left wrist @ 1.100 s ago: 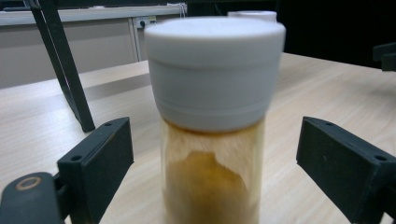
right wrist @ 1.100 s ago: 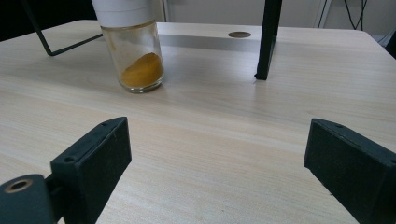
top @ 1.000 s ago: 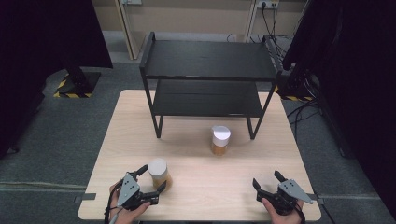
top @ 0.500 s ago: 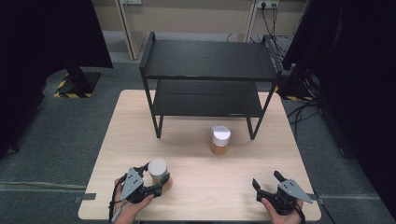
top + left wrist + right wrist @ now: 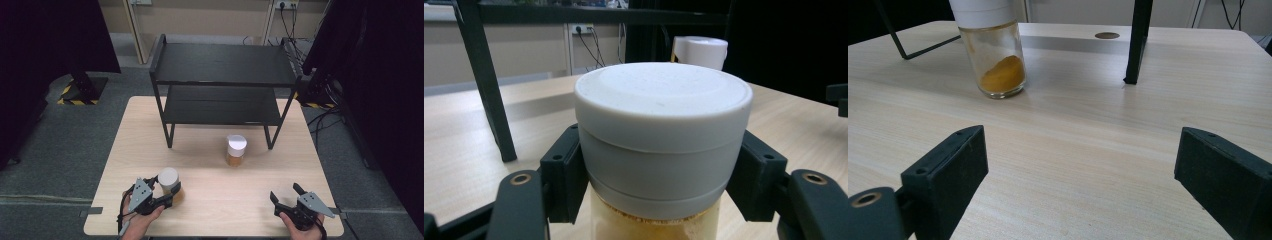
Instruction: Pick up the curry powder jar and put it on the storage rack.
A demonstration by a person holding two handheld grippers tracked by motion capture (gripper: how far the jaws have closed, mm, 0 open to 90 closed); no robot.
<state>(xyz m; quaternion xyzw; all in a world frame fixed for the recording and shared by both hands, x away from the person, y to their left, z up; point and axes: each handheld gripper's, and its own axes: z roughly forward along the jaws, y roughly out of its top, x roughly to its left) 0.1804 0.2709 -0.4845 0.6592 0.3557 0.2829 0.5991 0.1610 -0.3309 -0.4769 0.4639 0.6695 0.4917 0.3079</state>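
Note:
A glass jar with a white lid (image 5: 168,177) and orange powder inside stands near the table's front left. My left gripper (image 5: 167,190) has just closed its jaws and is shut on this jar; in the left gripper view the black pads (image 5: 564,180) press against the jar's lid (image 5: 663,130) from both sides. A second white-lidded jar of orange powder (image 5: 236,150) stands in front of the rack, and also shows in the right gripper view (image 5: 993,55). My right gripper (image 5: 285,192) rests at the front right, open, with bare table between its jaws (image 5: 1083,170).
A black two-level metal rack (image 5: 222,65) stands at the back of the light wooden table (image 5: 210,200); its legs (image 5: 1139,40) come down near the second jar. A round hole (image 5: 1107,35) lies in the tabletop behind it. Dark curtains flank the table.
The left gripper moved in around the front-left jar and its jaws shut on the lid. The right gripper kept still.

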